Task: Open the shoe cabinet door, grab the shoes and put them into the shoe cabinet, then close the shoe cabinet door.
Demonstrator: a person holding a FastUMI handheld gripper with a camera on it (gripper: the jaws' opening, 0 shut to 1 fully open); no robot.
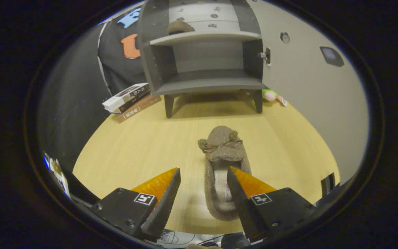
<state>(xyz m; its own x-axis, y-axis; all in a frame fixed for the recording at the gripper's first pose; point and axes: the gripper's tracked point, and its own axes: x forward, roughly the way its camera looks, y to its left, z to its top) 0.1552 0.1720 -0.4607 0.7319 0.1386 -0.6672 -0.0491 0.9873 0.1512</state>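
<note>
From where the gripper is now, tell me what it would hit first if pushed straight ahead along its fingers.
Most likely the brown slipper on the table: the open gripper points over its heel. Beyond it stands the open shoe cabinet. Height above the slipper is unclear.

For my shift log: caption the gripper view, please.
Open gripper above a brown slipper on the wooden table, facing the open shoe cabinet already holding another slipper.
</note>
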